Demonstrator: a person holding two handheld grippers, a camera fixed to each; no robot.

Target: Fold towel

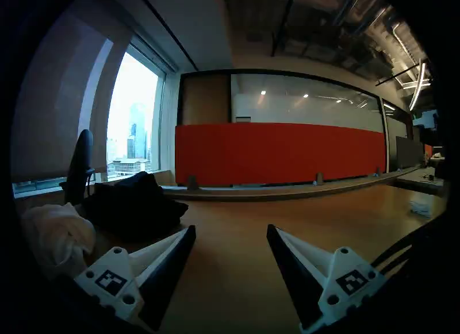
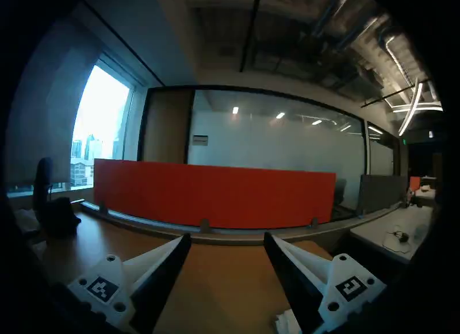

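L tool (image 1: 230, 227) wide — over table (image 1: 241, 276) | R tool (image 2: 227, 235) wide | white towel (image 1: 57, 236) touching dark cloth (image 1: 135, 207)

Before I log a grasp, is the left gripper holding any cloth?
No, the left gripper stands open, the dark cloth pile lying apart.

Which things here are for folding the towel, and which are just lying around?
For the job: left gripper, right gripper, both open; white cloth, likely the towel; black cloth pile, perhaps more to fold.
Just around: red divider, chair, window.
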